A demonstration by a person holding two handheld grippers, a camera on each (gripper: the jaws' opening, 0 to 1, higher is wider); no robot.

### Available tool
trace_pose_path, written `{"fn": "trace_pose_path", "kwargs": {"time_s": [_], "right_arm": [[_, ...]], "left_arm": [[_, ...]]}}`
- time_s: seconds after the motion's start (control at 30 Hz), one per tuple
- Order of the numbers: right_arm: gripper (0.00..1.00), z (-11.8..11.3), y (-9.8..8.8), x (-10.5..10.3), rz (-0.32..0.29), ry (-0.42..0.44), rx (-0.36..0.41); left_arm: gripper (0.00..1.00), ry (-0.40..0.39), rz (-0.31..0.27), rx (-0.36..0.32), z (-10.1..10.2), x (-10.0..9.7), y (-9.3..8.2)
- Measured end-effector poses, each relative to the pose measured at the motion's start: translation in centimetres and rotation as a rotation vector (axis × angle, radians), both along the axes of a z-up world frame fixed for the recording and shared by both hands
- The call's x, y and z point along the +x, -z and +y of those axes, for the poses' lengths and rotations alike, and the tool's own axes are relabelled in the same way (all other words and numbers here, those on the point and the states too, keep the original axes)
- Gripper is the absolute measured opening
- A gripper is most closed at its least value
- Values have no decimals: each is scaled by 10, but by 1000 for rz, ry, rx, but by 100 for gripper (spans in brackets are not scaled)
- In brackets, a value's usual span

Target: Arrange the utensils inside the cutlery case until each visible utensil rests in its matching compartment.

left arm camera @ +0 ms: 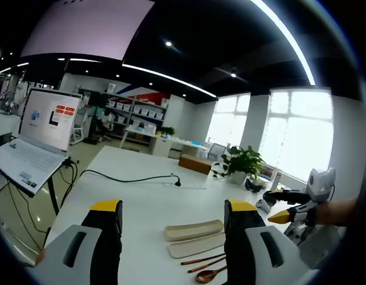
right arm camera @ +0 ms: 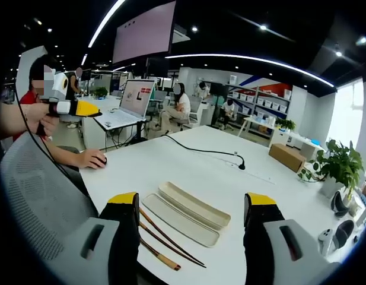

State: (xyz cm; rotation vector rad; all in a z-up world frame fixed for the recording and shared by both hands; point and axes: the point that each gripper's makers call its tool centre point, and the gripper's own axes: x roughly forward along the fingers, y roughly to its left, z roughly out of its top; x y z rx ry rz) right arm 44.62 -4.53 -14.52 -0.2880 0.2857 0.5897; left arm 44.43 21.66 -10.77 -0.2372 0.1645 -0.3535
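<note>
Nothing sorted yet: case lies open in two halves on the surface, chopsticks and spoon just beside it. My left claw and right claw hover open, empty.

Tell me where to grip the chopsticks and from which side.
Take the chopsticks near mid-length, coming down from above with the tongs set across the pair. They lie flat on the table, close together and almost parallel beside the case, so one closing could pinch both. Stay on the side away from the case; the sticks look thin, so a low, shallow approach probably helps.
</note>
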Motion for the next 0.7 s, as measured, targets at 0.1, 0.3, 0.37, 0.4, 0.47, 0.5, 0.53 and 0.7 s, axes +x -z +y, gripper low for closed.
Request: {"fn": "trace_pose_path", "kwargs": {"time_s": [0.1,0.3,0.37,0.4,0.47,0.5,0.53,0.7], "right_arm": [[70,1,0,-1,0,-5,-2],[69,4,-2,-2,-15,-19,-3],[67,4,1,-2,-10,-26,-12],[67,5,2,-2,-1,-29,-10],[66,5,3,-3,10,-31,-3],[65,5,3,-3,7,-33,-3],[64,5,2,-3,3,-36,-3],[58,8,-1,-3,-12,-49,5]], "left_arm": [[72,1,1,0,0,0,0],[72,1,-2,-6,0,-1,-1],[72,1,4,-4,0,-1,0],[72,3,5,-5,0,-1,1],[72,7,4,-1,-1,-1,1],[72,8,5,1,-2,-2,1],[72,8,6,2,-2,-2,1],[72,0,8,-8,1,-1,1]]}}
